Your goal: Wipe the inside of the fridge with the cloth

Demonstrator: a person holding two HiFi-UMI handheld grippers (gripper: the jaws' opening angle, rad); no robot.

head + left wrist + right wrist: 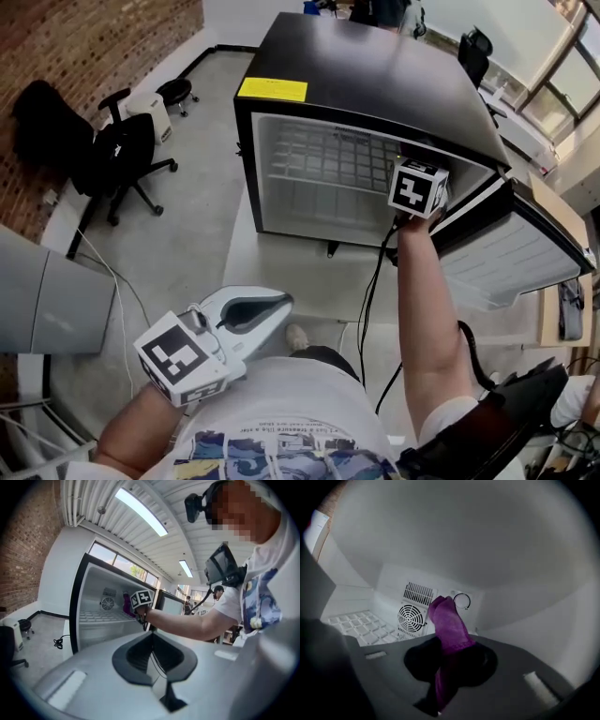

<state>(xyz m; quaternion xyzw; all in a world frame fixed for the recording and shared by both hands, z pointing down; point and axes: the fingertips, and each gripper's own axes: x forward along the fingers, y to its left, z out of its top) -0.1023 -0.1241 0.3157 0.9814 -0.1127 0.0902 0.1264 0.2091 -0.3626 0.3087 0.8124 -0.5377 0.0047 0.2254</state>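
In the lower centre of the right gripper view, our right hand-held gripper (447,663) is clamped on the purple cloth (449,623) inside the open fridge (366,84). The cloth's long axis runs up and away from the jaws, its free end pointing at the back wall between the round fan (412,616) and the dial (461,601). The head view does not show the cloth; there we see the wire shelf (328,155) and the door (525,253) standing open at right. At lower left of that view, outside the fridge, our left hand-held gripper (267,307) has its jaws together on nothing. Its own view catches the cloth as a purple patch deep in the compartment.
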